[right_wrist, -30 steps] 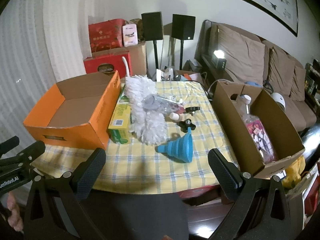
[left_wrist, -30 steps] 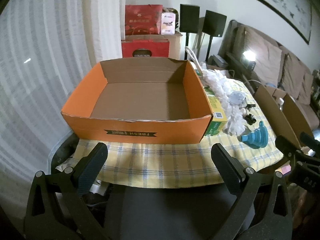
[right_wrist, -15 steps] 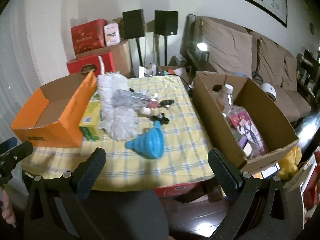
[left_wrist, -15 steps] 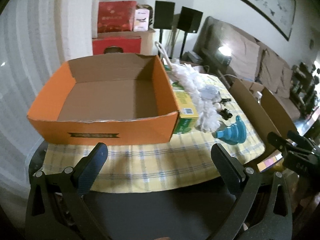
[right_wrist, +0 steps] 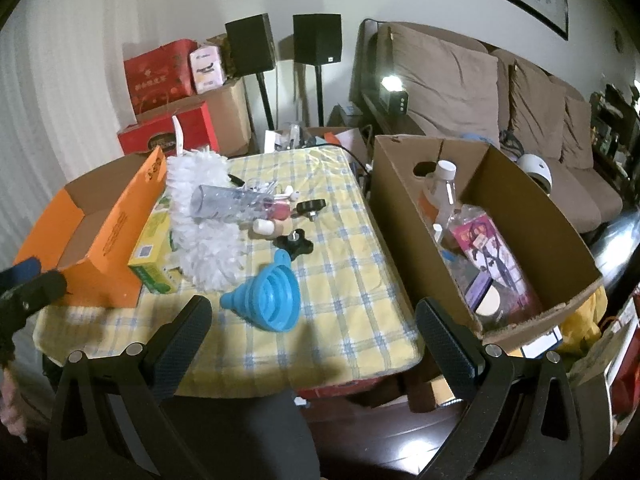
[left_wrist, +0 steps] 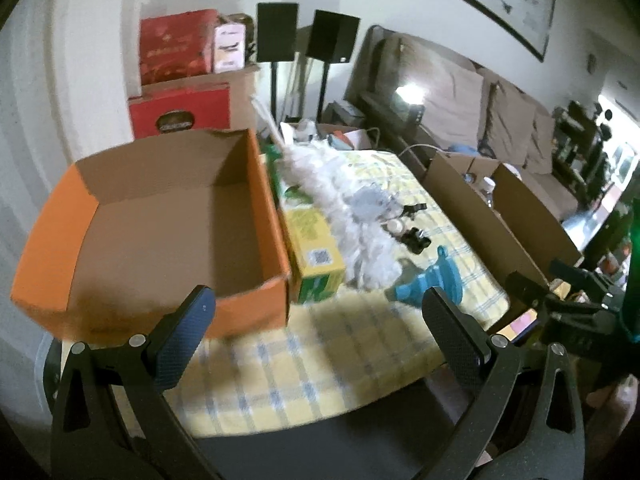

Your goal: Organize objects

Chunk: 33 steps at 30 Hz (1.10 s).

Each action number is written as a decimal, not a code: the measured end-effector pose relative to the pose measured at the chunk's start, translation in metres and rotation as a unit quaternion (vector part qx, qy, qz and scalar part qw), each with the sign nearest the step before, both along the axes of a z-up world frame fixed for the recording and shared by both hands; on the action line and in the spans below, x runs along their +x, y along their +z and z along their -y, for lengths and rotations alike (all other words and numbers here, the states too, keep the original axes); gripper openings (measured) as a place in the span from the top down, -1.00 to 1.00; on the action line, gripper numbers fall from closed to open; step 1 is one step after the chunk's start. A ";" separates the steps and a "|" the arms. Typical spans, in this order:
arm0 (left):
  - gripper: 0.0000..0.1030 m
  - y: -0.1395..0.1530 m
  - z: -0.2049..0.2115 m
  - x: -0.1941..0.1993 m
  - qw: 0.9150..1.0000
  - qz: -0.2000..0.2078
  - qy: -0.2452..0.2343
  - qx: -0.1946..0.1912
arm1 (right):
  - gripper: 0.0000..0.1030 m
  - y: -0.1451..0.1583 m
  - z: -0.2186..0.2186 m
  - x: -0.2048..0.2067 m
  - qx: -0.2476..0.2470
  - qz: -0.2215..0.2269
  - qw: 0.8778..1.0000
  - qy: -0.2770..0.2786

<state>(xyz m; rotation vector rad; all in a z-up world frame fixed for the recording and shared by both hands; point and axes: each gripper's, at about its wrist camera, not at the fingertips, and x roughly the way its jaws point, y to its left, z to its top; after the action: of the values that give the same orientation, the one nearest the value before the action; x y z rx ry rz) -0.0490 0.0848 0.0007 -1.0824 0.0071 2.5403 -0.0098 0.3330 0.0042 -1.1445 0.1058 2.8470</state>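
Observation:
An empty orange cardboard box (left_wrist: 160, 224) (right_wrist: 100, 236) stands at the table's left. Beside it lie a green-yellow carton (left_wrist: 316, 256) (right_wrist: 154, 252), a white fluffy duster (left_wrist: 352, 216) (right_wrist: 204, 224), a clear plastic bag of small items (right_wrist: 236, 202), two black knobs (right_wrist: 294, 244) and a blue collapsible funnel (left_wrist: 434, 280) (right_wrist: 266, 296). A brown cardboard box (right_wrist: 492, 232) (left_wrist: 480, 220) at the right holds a bottle and packets. My left gripper (left_wrist: 320, 336) is open and empty over the near table edge. My right gripper (right_wrist: 316, 340) is open and empty near the funnel.
The table has a yellow checked cloth (right_wrist: 340, 280). Red gift boxes (right_wrist: 160, 76), two black speakers on stands (right_wrist: 316, 40) and a brown sofa (right_wrist: 500, 92) stand behind it. The near table edge lies just under both grippers.
Both cameras have swung to the right and moved closer to the table. The orange box has slid toward the left of both views. Both grippers stay open and empty.

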 end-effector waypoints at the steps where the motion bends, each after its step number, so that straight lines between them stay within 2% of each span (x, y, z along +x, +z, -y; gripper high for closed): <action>1: -1.00 0.002 -0.006 -0.006 1.000 -0.002 -0.006 -0.006 | -1.00 0.000 -0.001 -0.002 -0.001 0.001 1.000 0.002; 10: -1.00 0.012 -0.050 -0.052 0.998 -0.003 -0.062 -0.029 | -1.00 0.000 -0.014 -0.035 -0.012 0.010 1.000 0.017; 14: -1.00 0.007 -0.067 -0.071 0.997 0.007 -0.070 -0.035 | -1.00 0.003 -0.027 -0.055 -0.048 0.014 0.998 0.027; 19: -1.00 -0.004 -0.071 -0.088 0.996 0.031 -0.078 -0.006 | -1.00 0.011 -0.040 -0.089 -0.092 0.018 0.995 0.044; 25: -0.92 -0.015 -0.079 -0.097 0.995 0.041 -0.087 -0.006 | -1.00 0.014 -0.046 -0.135 -0.144 0.040 0.986 0.068; 31: -0.88 -0.023 -0.088 -0.107 0.994 0.057 -0.097 -0.007 | -0.74 -0.005 -0.046 -0.168 -0.204 0.089 0.971 0.091; 33: -0.85 -0.025 -0.090 -0.112 0.993 0.063 -0.096 -0.008 | -0.71 -0.011 -0.045 -0.177 -0.210 0.101 0.968 0.093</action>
<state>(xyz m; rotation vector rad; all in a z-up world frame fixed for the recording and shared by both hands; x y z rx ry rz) -0.1608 0.1752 -0.0244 -1.1862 0.0937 2.3023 -0.1866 0.3779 -0.0071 -1.5919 0.6492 2.9282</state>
